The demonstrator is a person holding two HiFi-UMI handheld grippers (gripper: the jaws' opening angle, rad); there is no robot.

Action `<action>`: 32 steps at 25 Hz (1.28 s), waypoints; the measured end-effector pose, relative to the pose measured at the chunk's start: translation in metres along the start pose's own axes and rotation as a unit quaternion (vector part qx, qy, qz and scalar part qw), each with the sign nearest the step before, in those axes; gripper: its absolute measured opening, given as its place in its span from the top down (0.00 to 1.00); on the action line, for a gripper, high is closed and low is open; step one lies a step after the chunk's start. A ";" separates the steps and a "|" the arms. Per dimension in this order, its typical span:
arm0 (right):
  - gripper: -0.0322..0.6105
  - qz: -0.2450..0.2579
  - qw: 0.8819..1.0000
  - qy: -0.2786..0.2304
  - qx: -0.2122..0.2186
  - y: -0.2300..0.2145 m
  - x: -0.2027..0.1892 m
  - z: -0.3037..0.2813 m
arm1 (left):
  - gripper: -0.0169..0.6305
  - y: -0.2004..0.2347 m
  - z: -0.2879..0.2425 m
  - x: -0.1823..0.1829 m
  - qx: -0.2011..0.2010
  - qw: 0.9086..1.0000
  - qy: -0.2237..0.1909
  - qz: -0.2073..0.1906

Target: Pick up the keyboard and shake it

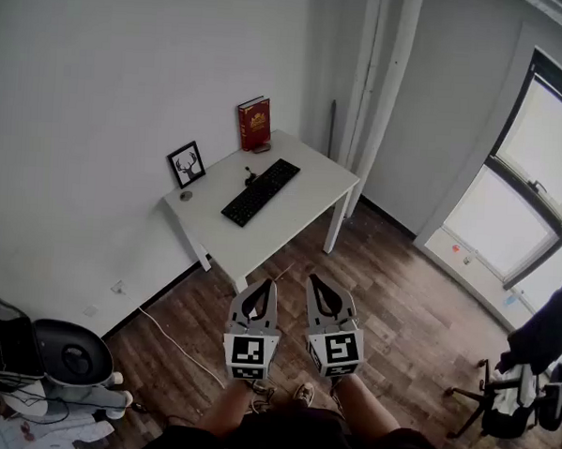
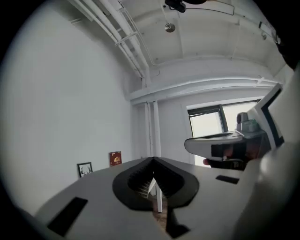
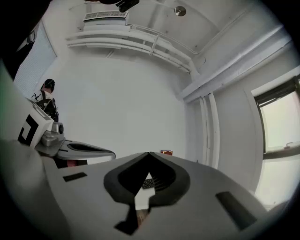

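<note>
The keyboard, well ahead of the closed, empty left gripper and right gripper, is probably light and rigid and suits a grip at each short end.

A white table is seen at 12 o'clock on a dark wood-plank floor, set against a plain white wall — pale pipes are run up the corner at 1 o'clock. Daylight is admitted by a dark-framed window at 3 o'clock, and a cloth-draped chair is placed at 4 o'clock.
</note>
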State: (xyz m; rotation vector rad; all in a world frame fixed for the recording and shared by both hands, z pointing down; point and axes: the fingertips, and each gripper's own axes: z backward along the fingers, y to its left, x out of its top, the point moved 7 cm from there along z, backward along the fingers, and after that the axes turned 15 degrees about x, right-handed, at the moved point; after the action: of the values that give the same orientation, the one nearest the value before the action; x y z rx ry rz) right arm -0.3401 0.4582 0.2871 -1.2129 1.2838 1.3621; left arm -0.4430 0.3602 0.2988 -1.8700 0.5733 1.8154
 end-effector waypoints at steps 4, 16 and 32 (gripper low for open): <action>0.92 -0.006 1.000 -0.001 0.004 -0.011 -0.005 0.005 | 0.97 -0.014 -0.006 -0.006 0.000 1.000 0.013 -0.009; 0.92 -0.006 0.998 -0.006 0.057 -0.049 -0.035 0.002 | 0.97 -0.047 -0.033 -0.032 0.047 0.998 0.039 -0.021; 0.92 -0.033 0.993 0.065 0.091 -0.108 -0.114 -0.107 | 0.97 -0.018 -0.181 -0.093 0.021 0.993 0.110 -0.045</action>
State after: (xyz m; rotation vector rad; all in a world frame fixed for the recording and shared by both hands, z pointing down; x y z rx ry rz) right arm -0.2092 0.3623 0.3862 -1.2215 1.4137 1.1086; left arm -0.2903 0.2639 0.3955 -2.0479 0.5881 1.5406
